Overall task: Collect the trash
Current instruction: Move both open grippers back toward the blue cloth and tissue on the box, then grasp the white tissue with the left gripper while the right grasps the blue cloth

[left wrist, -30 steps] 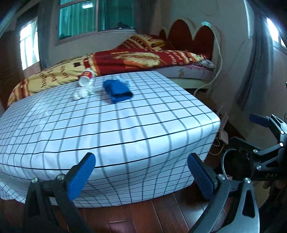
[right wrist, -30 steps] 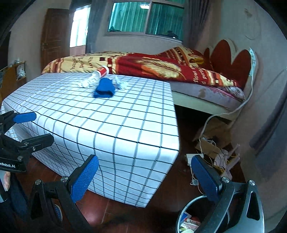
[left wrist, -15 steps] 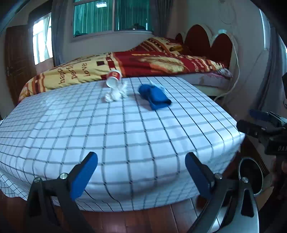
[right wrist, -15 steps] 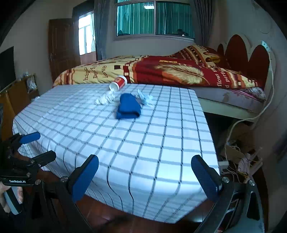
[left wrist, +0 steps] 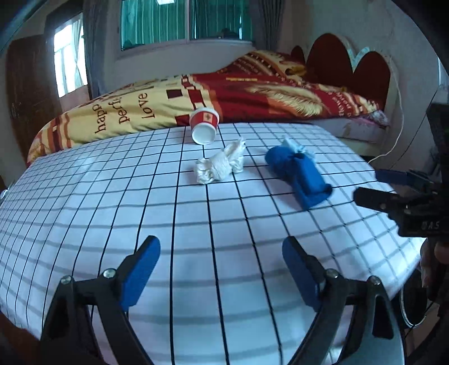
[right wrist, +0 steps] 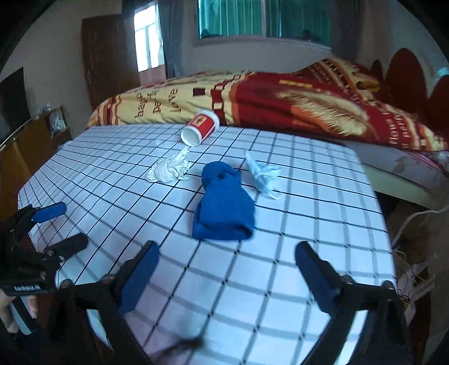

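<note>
Checked table [left wrist: 84,213]: tissue [left wrist: 219,165] beyond left tongs [left wrist: 221,269]

On the table [right wrist: 322,213]: one paper cup [right wrist: 199,128], two crumpled tissues [right wrist: 168,170] [right wrist: 262,174], one blue sock [right wrist: 224,207].

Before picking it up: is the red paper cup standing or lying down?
Lying down. The red paper cup rests on its side on the checked tablecloth, open mouth showing.

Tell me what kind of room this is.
Almost certainly a home bedroom: a bed with a red and yellow quilt and a scalloped headboard, a curtained window, and a table under a checked cloth holding a tipped paper cup and crumpled tissue.
</note>
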Demonstrator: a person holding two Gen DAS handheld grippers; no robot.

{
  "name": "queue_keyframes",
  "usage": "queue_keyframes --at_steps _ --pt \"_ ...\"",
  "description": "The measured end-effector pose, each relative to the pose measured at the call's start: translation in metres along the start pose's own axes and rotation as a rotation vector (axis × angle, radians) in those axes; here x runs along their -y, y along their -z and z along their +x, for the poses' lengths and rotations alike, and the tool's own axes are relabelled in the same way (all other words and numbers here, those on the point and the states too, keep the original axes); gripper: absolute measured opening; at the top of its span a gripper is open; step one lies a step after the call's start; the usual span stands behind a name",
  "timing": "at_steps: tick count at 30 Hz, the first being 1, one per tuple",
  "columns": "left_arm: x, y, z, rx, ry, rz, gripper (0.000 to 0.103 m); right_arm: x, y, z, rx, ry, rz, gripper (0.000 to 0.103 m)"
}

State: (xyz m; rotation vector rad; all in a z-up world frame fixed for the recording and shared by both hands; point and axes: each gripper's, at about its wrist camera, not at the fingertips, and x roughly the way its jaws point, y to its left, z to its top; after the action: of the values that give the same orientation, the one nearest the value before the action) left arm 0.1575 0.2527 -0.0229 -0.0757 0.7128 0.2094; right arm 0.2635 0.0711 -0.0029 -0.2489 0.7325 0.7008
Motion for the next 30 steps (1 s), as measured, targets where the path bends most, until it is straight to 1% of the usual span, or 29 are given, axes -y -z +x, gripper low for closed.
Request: queue_keyframes --at_steps 3,4,6,8,9,10,11,13,17,18,20,21,23,24,25,27,30 --pt "-0.003 -0.014 0.022 -0.012 0.013 -0.002 0.088 -0.002 -0.016 0.039 -0.049 -0.006 -0.008 0.090" --pt "-0.006 -0.022 0.033 -0.020 0.019 -0.006 0.086 -0.003 -0.019 0.048 -0.059 -0.006 -0.012 0.090" --pt "-0.010 -0.034 0.050 -0.036 0.040 -0.008 0.085 -0.002 -0.027 0.067 -0.083 0.003 -0.022 0.088" --pt "-0.009 -0.045 0.069 -0.067 0.041 0.002 0.085 0.001 -0.035 0.085 -0.109 -0.004 -0.021 0.076" --pt "-0.011 -0.052 0.080 -0.090 0.042 0.003 0.083 0.004 -0.039 0.092 -0.122 -0.007 -0.019 0.071" --pt "-0.013 -0.055 0.086 -0.102 0.046 0.004 0.082 0.007 -0.043 0.099 -0.134 -0.010 -0.018 0.061" --pt "-0.014 -0.060 0.092 -0.111 0.046 0.008 0.083 0.009 -0.047 0.104 -0.141 -0.010 -0.017 0.057" --pt "-0.012 -0.068 0.105 -0.129 0.046 0.029 0.082 0.015 -0.054 0.113 -0.147 -0.013 -0.015 0.056" --pt "-0.010 -0.078 0.124 -0.157 0.071 0.050 0.082 0.027 -0.063 0.125 -0.158 -0.019 0.007 0.051" --pt "-0.011 -0.080 0.129 -0.168 0.075 0.047 0.081 0.029 -0.064 0.129 -0.167 -0.030 0.015 0.051" --pt "-0.011 -0.081 0.137 -0.189 0.087 0.043 0.077 0.032 -0.063 0.133 -0.175 -0.033 0.022 0.051" --pt "-0.010 -0.080 0.138 -0.191 0.091 0.047 0.072 0.032 -0.062 0.131 -0.177 -0.036 0.035 0.051" --pt "-0.009 -0.081 0.138 -0.185 0.084 0.060 0.057 0.032 -0.060 0.128 -0.177 -0.053 0.048 0.050" --pt "-0.010 -0.080 0.135 -0.176 0.087 0.059 0.050 0.030 -0.058 0.127 -0.174 -0.057 0.043 0.044" --pt "-0.012 -0.080 0.132 -0.164 0.096 0.048 0.044 0.027 -0.056 0.124 -0.166 -0.056 0.028 0.018" --pt "-0.014 -0.080 0.123 -0.137 0.118 0.036 0.036 0.024 -0.051 0.118 -0.156 -0.047 0.020 0.016" --pt "-0.012 -0.076 0.104 -0.102 0.126 0.037 0.035 0.021 -0.044 0.104 -0.139 -0.049 0.026 0.016"
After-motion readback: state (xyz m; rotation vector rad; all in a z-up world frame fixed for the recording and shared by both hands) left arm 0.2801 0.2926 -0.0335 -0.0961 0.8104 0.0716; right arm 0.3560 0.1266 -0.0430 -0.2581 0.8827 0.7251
